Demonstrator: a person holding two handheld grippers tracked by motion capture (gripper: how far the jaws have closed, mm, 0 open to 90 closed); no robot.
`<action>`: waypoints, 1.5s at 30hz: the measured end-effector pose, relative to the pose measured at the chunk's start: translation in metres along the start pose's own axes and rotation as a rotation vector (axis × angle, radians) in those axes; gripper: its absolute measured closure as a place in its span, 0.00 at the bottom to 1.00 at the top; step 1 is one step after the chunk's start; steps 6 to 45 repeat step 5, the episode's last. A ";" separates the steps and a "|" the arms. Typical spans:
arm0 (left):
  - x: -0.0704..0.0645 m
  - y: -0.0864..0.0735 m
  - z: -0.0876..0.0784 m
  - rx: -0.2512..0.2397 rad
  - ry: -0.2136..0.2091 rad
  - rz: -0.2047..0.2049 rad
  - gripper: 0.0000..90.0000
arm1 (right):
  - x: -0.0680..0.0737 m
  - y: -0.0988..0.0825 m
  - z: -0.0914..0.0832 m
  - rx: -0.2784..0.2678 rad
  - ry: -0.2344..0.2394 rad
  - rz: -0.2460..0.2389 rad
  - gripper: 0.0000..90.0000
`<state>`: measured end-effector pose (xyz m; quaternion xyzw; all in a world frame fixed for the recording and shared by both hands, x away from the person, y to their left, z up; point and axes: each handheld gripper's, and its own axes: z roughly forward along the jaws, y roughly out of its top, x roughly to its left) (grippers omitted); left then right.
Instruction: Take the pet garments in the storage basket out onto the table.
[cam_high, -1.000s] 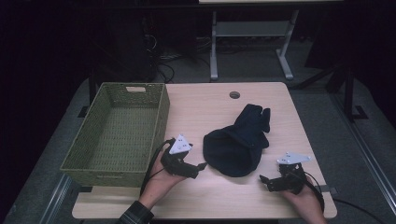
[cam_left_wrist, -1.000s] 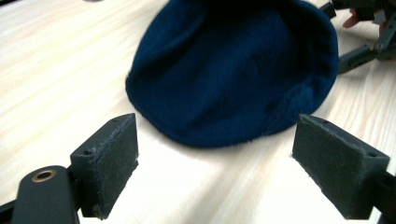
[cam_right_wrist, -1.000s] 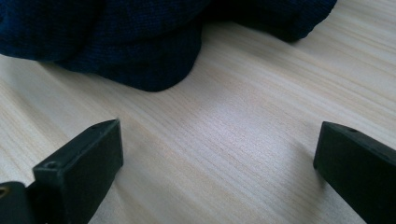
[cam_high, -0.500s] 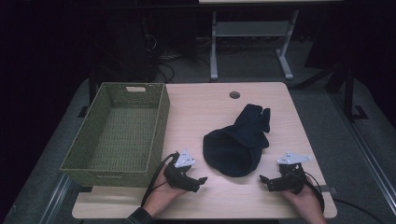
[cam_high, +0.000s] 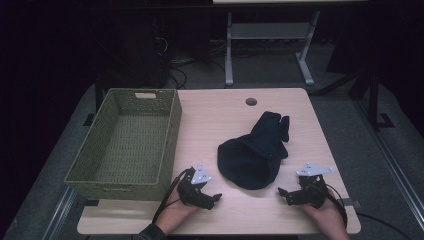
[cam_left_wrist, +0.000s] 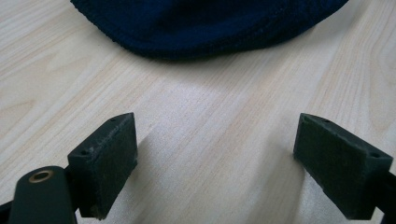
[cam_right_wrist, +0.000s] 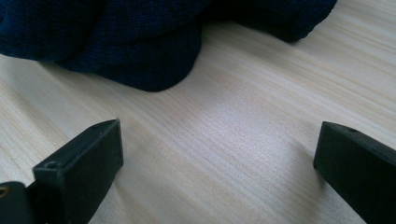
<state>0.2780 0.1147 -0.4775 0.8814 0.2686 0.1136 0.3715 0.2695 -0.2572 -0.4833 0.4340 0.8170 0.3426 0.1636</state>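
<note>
A dark navy knitted hat (cam_high: 252, 160) lies crumpled on the wooden table (cam_high: 225, 112), right of centre, with dark gloves (cam_high: 272, 125) bunched behind it. My left gripper (cam_high: 214, 198) rests low on the table just left of the hat, open, its jaws wide apart with bare wood between them. In the left gripper view the hat's edge (cam_left_wrist: 210, 28) lies just beyond the jaws. To the hat's right, near the front edge, my right gripper (cam_high: 283, 194) is open too and points at the hat (cam_right_wrist: 116, 42). Neither gripper touches the fabric.
A green woven basket (cam_high: 127, 145) stands empty on the table's left side, close to my left hand. A round cable hole (cam_high: 251, 101) sits near the far edge. Beyond the table is a dark floor with a white table frame (cam_high: 267, 45).
My left gripper has slid toward the front edge and a little right, settling beside the hat. The right gripper and the hat have stayed put.
</note>
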 end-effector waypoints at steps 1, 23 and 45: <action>0.000 0.000 0.000 -0.001 -0.001 0.000 0.14 | 0.000 0.000 0.000 0.000 0.000 0.000 0.01; 0.000 -0.001 0.000 -0.001 -0.002 0.001 0.14 | 0.000 0.000 0.000 0.000 0.000 0.000 0.01; 0.000 -0.001 0.000 -0.001 -0.002 0.001 0.14 | 0.000 0.000 0.000 0.000 0.000 0.000 0.01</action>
